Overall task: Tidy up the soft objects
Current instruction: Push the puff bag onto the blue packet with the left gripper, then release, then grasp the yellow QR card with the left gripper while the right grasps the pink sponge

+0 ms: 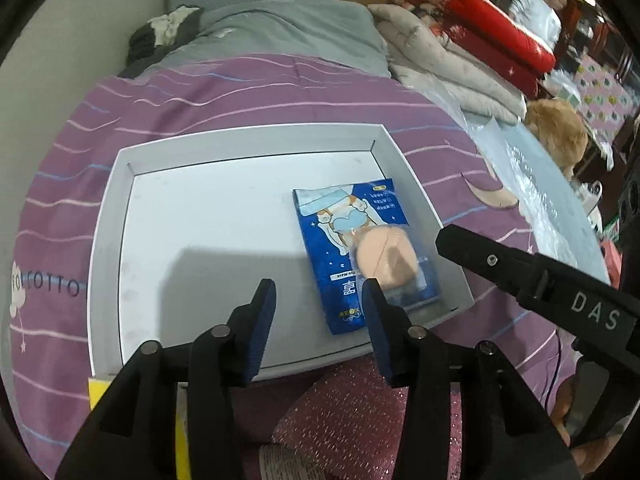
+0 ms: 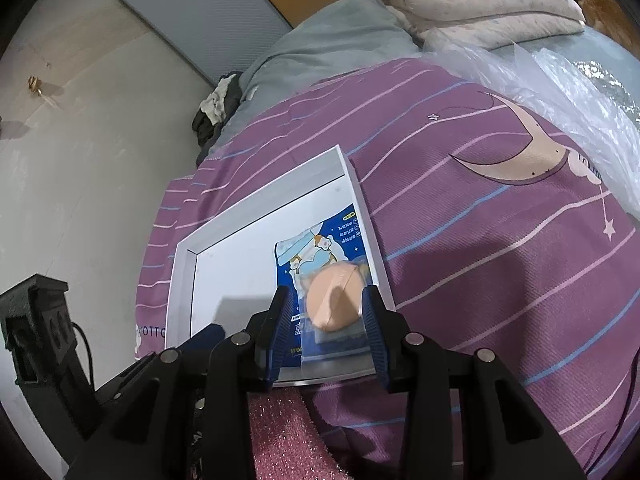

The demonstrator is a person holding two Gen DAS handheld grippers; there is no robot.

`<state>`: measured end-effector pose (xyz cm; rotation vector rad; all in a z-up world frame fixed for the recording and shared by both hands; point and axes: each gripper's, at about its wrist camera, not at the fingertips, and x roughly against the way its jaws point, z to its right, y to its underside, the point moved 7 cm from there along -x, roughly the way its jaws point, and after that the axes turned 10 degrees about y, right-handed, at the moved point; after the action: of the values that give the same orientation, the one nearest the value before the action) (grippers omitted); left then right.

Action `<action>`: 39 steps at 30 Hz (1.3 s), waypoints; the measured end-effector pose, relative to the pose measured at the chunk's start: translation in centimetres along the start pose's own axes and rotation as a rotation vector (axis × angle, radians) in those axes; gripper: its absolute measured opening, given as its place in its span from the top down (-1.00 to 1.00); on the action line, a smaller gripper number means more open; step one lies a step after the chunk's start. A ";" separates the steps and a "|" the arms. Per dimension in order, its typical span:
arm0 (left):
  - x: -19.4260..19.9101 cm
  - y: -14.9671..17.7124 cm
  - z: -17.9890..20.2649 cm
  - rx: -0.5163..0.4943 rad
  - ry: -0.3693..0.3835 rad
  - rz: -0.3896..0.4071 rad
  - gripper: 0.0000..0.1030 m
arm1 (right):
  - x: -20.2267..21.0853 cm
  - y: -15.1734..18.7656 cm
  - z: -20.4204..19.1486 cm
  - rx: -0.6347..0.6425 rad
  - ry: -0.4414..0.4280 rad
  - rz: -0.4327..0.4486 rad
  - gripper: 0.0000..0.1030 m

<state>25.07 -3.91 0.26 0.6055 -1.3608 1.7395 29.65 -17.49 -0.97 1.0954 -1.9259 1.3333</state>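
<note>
Left wrist view shows a peach-coloured puff (image 1: 385, 254) in a clear sleeve lying on top of a blue packet (image 1: 362, 256) printed with cartoon figures, both at the right side of a shallow white tray (image 1: 116, 216), right of the frame's centre. The rest of the tray floor is bare. The tray sits on a bed covered with a purple striped quilt (image 1: 240, 92).

The left gripper (image 1: 322, 320) fills the lower part of that frame, its jaws spread with nothing between the blue pads; the right-hand pad overlaps the near end of the packet in the picture, though whether it touches I cannot tell. The right gripper (image 1: 452, 240) enters from the right edge as a black bar, its tip just beside the puff.

Right wrist view has the right gripper (image 2: 326, 312) at lower centre, jaws set on either side of the puff (image 2: 334, 300) and its clear sleeve; the pads sit close to the sleeve's edges, but whether they press on it I cannot tell.

A glittery pink cloth (image 1: 352, 420) lies at the bottom of both frames, just below the tray. Farther up the bed are a grey blanket (image 1: 288, 28), folded pale quilts (image 1: 440, 60) and crinkled clear plastic (image 2: 560, 92) at upper right.
</note>
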 end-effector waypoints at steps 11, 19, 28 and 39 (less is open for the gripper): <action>4.9 0.1 -1.0 0.049 -0.089 0.182 0.10 | 6.1 -0.2 -3.5 0.239 0.083 0.297 -0.57; 7.1 1.2 -1.6 0.061 -0.131 0.147 0.10 | 7.3 0.7 -4.3 0.204 0.110 0.275 -0.58; 8.2 3.3 -3.8 0.183 -0.029 0.016 -0.02 | 8.3 1.4 -2.9 0.183 0.280 0.283 -0.59; 10.1 4.4 -6.1 0.282 0.044 -0.024 -0.30 | 5.5 5.0 -5.1 0.182 -0.117 -0.095 -0.59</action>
<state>16.62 4.71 3.95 0.7293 -1.0811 1.9304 22.47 -13.60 2.81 1.3634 -1.8360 1.4419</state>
